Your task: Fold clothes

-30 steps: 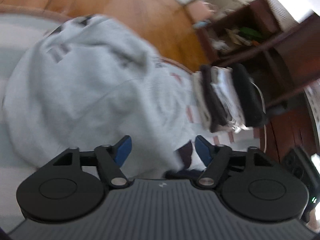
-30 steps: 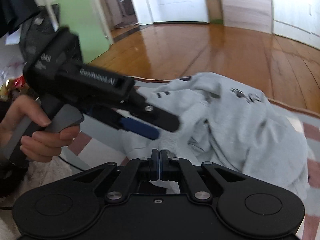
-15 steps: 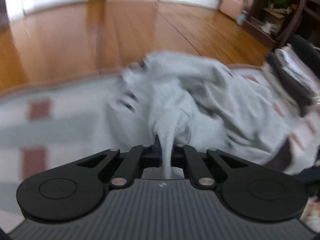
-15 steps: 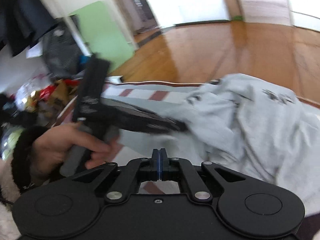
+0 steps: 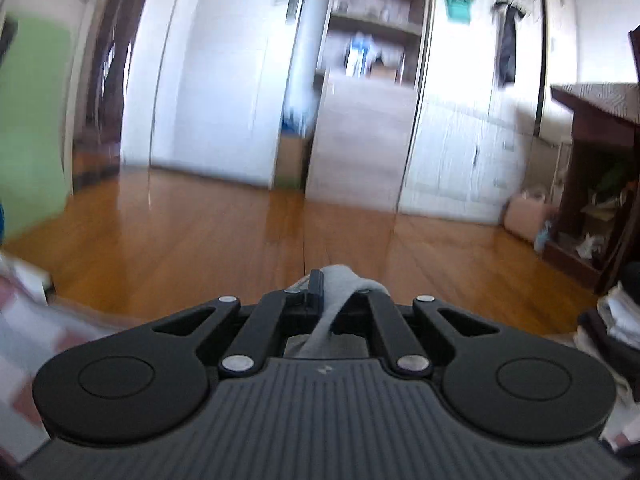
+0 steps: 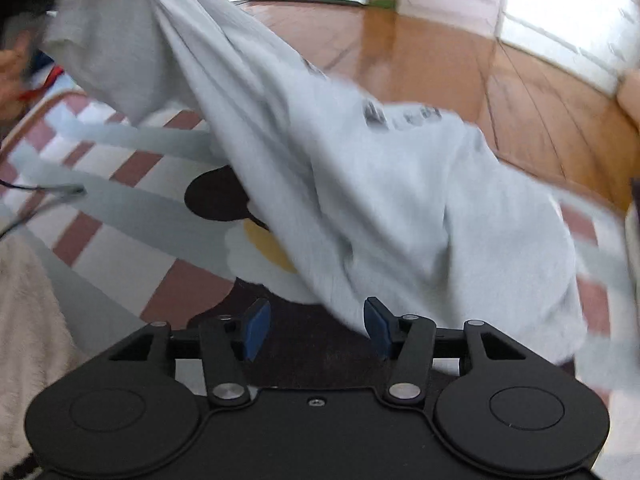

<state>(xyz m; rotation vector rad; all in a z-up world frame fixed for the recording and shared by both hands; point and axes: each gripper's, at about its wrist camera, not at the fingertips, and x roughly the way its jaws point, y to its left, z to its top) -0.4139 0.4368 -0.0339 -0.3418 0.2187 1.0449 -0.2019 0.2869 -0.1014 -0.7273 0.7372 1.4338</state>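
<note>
A light grey sweatshirt (image 6: 380,200) with dark print hangs from the upper left of the right wrist view and drapes down onto the checked rug (image 6: 120,200). My left gripper (image 5: 324,284) is shut on a pinched fold of this grey cloth (image 5: 340,276), lifted and pointing almost level across the wooden floor. My right gripper (image 6: 316,328) points down at the rug and its jaws are opening. Its blue pads (image 6: 256,328) stand apart with only the dark rug patch between them. The sweatshirt's lower edge lies just ahead of the right pad, not pressed.
A stack of folded clothes (image 5: 616,320) lies at the right edge of the left wrist view, beside a dark wooden shelf unit (image 5: 592,160). Wooden floor (image 5: 200,240) stretches beyond the rug. A fleecy white cloth (image 6: 24,300) and a person's hand (image 6: 8,64) are at the left.
My left gripper shut on the sweatshirt, then rose and tilted up, pulling the cloth off the rug. My right gripper went from shut to open and dipped toward the rug.
</note>
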